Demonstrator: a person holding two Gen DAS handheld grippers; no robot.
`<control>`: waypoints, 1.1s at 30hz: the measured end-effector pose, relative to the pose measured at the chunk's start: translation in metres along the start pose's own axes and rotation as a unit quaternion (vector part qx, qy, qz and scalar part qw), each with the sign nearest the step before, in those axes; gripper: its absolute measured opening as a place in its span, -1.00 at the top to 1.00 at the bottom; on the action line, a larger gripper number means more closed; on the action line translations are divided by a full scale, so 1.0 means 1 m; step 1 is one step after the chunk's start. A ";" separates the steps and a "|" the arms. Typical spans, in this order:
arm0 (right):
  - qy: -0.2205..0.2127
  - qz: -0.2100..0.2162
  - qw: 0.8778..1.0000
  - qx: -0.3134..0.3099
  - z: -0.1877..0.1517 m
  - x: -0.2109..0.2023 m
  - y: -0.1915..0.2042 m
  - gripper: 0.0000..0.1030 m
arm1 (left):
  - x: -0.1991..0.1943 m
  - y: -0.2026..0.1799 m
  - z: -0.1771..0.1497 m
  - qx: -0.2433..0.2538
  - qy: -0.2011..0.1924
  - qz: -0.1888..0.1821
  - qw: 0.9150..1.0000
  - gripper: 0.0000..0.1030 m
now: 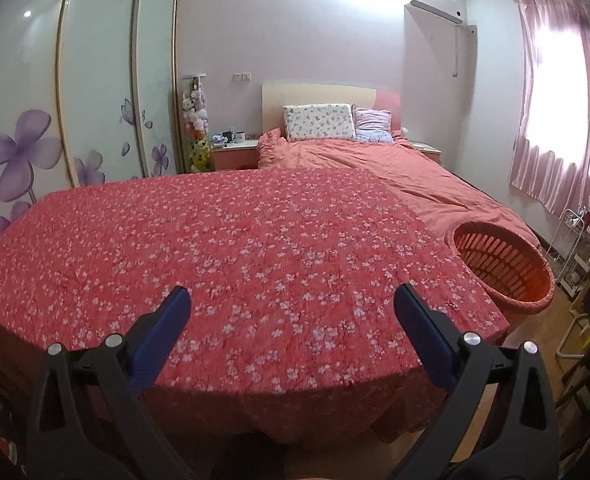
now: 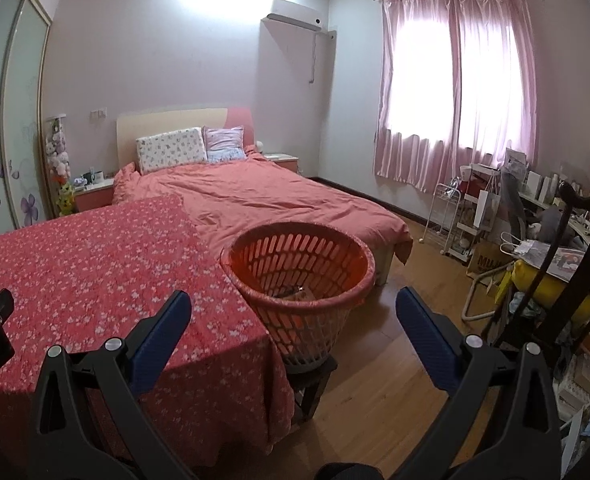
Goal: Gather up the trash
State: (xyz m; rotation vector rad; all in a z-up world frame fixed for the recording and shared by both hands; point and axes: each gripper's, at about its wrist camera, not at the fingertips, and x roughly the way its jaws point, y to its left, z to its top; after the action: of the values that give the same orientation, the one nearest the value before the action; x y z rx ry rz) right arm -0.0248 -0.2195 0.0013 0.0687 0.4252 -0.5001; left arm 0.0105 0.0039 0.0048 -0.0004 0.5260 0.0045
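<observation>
Both hand-held grippers (image 1: 291,312) (image 2: 293,316) wide apart, empty; basket (image 2: 255,252) contents indistinct.

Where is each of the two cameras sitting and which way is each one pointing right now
Left wrist: on the left gripper, facing across the floral cloth toward the pillows; its open blue fingers show.
Right wrist: on the right gripper, aimed at the orange basket and floor; open fingers show.
Shared: basket, cloth, bed, curtains.

A red floral cloth (image 1: 235,240) covers the table, orange basket (image 2: 301,264) just beside it.
</observation>
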 end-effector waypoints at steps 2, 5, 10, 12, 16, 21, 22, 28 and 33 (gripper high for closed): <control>0.005 -0.003 1.000 -0.002 -0.001 0.000 0.002 -0.96 | -0.002 0.001 -0.002 0.000 -0.002 0.000 1.000 -0.93; 0.012 -0.005 1.000 -0.002 -0.004 0.000 0.003 -0.96 | -0.003 0.001 -0.003 0.000 -0.003 0.002 1.000 -0.93; 0.025 -0.006 1.000 0.000 -0.007 0.002 0.003 -0.96 | -0.001 0.003 -0.007 -0.003 0.007 0.001 1.000 -0.93; 0.028 -0.005 1.000 0.000 -0.008 0.002 0.003 -0.96 | 0.000 0.003 -0.008 -0.005 0.011 0.000 1.000 -0.93; 0.032 -0.007 0.999 -0.001 -0.010 0.004 0.004 -0.96 | 0.000 0.003 -0.010 -0.008 0.016 -0.003 1.000 -0.93; 0.037 -0.009 0.999 0.001 -0.010 0.006 0.004 -0.96 | 0.001 0.001 -0.011 -0.008 0.019 -0.004 1.000 -0.93; 0.037 -0.010 0.999 0.000 -0.011 0.007 0.005 -0.96 | 0.002 0.001 -0.011 -0.008 0.019 -0.003 1.000 -0.93; 0.040 -0.010 0.999 -0.003 -0.012 0.008 0.005 -0.96 | 0.003 0.001 -0.011 -0.008 0.024 0.000 1.000 -0.92; 0.044 -0.003 0.999 -0.003 -0.012 0.009 0.005 -0.96 | 0.005 0.002 -0.012 -0.008 0.028 0.000 1.000 -0.92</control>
State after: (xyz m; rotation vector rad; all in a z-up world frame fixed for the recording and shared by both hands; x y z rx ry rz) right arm -0.0198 -0.2175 -0.0140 0.0839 0.5131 -0.5037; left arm 0.0088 0.0059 -0.0085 -0.0162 0.5812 0.0095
